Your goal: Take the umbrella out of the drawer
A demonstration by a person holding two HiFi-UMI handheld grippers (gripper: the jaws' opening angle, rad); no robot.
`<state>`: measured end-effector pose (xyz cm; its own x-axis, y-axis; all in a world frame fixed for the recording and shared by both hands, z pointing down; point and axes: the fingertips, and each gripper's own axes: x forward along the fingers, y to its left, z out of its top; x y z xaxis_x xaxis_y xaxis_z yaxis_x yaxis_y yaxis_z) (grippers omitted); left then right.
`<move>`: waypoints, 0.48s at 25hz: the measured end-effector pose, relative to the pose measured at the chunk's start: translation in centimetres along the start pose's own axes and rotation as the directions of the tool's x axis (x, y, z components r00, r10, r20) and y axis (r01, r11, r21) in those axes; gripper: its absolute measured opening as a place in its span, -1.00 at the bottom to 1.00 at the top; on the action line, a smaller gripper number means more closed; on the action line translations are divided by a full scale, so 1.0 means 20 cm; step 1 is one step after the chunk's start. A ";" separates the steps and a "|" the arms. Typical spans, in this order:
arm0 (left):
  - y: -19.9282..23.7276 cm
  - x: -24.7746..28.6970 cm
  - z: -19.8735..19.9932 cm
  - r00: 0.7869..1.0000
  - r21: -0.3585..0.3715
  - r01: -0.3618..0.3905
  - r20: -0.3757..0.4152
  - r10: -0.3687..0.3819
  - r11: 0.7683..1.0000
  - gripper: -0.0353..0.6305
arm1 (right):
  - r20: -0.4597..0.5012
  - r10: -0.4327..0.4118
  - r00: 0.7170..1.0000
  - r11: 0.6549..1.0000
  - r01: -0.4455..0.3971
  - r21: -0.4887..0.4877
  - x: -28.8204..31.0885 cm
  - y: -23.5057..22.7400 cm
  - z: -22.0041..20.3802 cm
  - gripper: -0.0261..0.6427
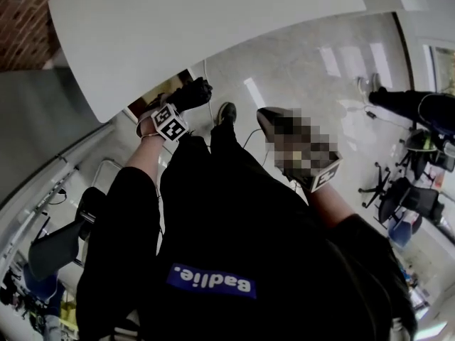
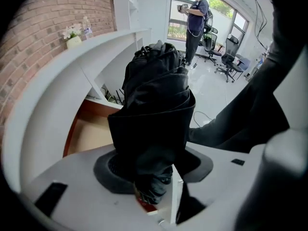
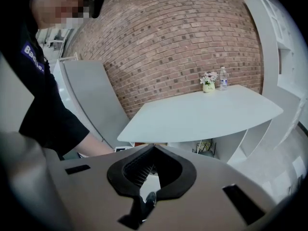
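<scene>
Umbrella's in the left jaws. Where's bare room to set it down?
White tabletop: bare from its near edge to the flower pot and bottle at the brick-wall end. Open drawer under it: wooden bottom shows bare. Crowded: the gap between tabletop edge and the person's legs.

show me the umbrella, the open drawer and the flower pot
umbrella (image 2: 156,105), left gripper view, folded black fabric
drawer (image 2: 91,131), left gripper view, bare wooden bottom
flower pot (image 3: 208,87), right gripper view, pot front

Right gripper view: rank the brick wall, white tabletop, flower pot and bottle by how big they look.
1. brick wall
2. white tabletop
3. flower pot and bottle: both tiny and far off, too alike to rank.
</scene>
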<state>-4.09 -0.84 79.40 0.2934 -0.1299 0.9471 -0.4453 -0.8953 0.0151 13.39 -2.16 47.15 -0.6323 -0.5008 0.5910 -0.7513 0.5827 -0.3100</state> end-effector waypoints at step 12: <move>-0.07 -0.53 0.09 0.997 -0.027 -0.064 0.044 0.065 0.998 -0.22 | 0.144 0.112 0.983 0.991 -0.100 -0.088 0.02 0.13 0.31 -0.84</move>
<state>-5.10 1.09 68.80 0.3009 -0.2071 0.9309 -0.4862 -0.8730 -0.0370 10.08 -4.84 41.94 -0.7329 -0.5194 0.4395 -0.6649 0.6837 -0.3008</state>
